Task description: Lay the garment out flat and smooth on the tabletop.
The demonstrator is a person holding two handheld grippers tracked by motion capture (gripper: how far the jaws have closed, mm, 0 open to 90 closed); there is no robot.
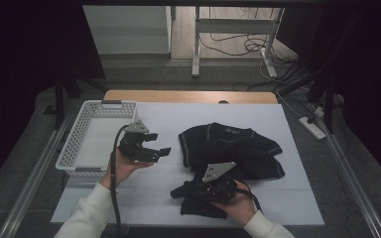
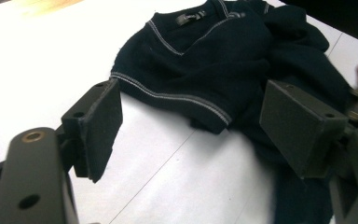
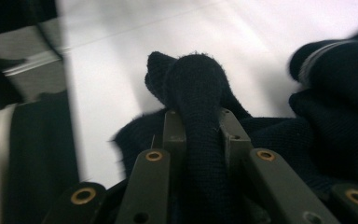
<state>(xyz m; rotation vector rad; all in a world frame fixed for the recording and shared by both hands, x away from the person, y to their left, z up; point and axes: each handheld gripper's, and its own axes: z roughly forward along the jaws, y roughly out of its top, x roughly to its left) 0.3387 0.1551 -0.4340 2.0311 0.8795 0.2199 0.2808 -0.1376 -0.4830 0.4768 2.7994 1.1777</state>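
The black sweater (image 1: 230, 148) lies crumpled on the white surface (image 1: 287, 203), from the centre toward 4 o'clock; its collar points to 12 o'clock, and a fold of its lower part runs down to 6 o'clock, close to the near edge. The right tongs (image 1: 178, 192) are closed tight on that fold; in the right gripper view the dark knit (image 3: 198, 93) is pinched between the two jaws and stands up above them. The left tongs (image 1: 159, 150) are held above the surface at 9 o'clock of the sweater, wide open, with nothing between the pads (image 2: 100, 126); in the left gripper view the sweater's sleeve hem with its pale stitching (image 2: 168, 95) lies just ahead of them, not touching. A white basket (image 1: 79, 134) sits at the 9 o'clock edge of the surface, partly over the edge; bare white surface lies free between basket and sweater, also at 12 o'clock and along 3 o'clock. A strip of wood (image 1: 188, 96) shows at the far edge; beyond it are a grey floor, table legs and loose cables (image 1: 238, 44); dark curtains stand at both sides.
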